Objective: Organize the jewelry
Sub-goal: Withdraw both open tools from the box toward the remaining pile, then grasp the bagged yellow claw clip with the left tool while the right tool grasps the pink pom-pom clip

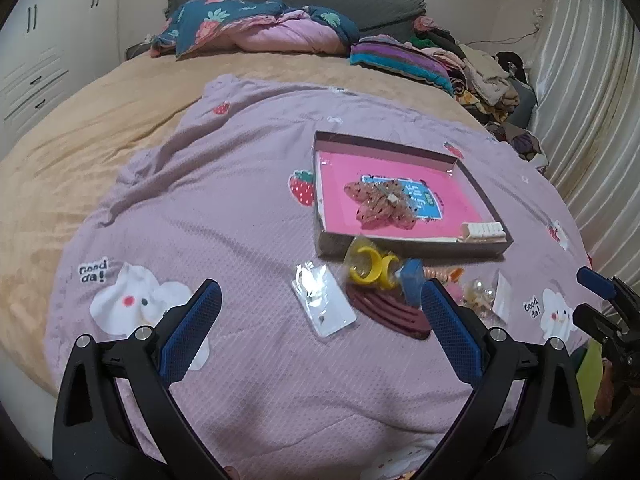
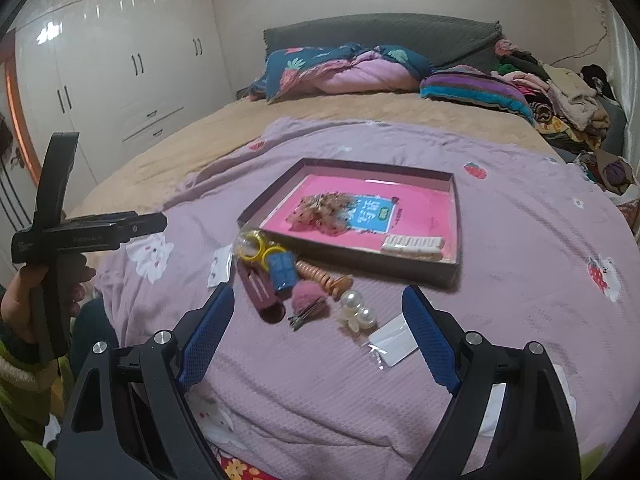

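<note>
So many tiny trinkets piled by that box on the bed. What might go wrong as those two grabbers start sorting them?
The pile is crowded: the yellow rings, blue clip and dark red clip overlap, so wide-open jaws may drag neighbours along. The pearl piece looks round and could roll or slip on the soft purple blanket. The thin hairpins beside the pink pompom lie flat and may be hard to pinch.

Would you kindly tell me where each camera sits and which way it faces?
Left wrist: on the left gripper, angled down at the tray; own open jaws show, right gripper at the edge.
Right wrist: on the right gripper, facing the tray from the pearl clip side; open jaws, left gripper and hand show.
Shared: tray, yellow rings, purple blanket.
</note>
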Tool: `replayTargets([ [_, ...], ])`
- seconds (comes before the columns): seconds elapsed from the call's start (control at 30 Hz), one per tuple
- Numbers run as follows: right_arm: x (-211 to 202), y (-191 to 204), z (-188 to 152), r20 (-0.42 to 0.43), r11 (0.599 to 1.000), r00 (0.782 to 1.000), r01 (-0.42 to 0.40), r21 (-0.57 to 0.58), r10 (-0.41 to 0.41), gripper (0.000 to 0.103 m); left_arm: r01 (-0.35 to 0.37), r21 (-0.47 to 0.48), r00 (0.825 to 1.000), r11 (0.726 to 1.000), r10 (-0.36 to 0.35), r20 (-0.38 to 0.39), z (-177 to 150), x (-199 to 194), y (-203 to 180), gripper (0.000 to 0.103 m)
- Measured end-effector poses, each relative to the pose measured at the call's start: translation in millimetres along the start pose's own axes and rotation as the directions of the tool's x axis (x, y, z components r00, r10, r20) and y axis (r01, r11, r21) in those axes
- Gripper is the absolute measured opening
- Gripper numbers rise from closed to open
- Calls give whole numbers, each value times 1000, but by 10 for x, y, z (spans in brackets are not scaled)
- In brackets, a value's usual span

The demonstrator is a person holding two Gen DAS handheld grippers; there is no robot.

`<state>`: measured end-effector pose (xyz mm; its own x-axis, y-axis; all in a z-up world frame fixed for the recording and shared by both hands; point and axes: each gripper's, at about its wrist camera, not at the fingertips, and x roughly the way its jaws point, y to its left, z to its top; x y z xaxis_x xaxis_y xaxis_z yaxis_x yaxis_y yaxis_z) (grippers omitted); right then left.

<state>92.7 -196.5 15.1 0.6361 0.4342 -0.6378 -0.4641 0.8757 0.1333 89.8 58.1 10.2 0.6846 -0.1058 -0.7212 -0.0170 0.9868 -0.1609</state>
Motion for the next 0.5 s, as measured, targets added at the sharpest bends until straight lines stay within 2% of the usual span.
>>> replayTargets([
  [0.4, 374, 146, -183, -107, 999, 993, -42, 8, 43, 85, 7, 9, 999, 1000, -7, -46, -131, 207, 90, 93],
  [0.5, 477, 153, -215, -133, 998, 990, -50, 23, 53, 85, 30, 15, 998, 999, -29, -62, -129, 279, 78, 87],
])
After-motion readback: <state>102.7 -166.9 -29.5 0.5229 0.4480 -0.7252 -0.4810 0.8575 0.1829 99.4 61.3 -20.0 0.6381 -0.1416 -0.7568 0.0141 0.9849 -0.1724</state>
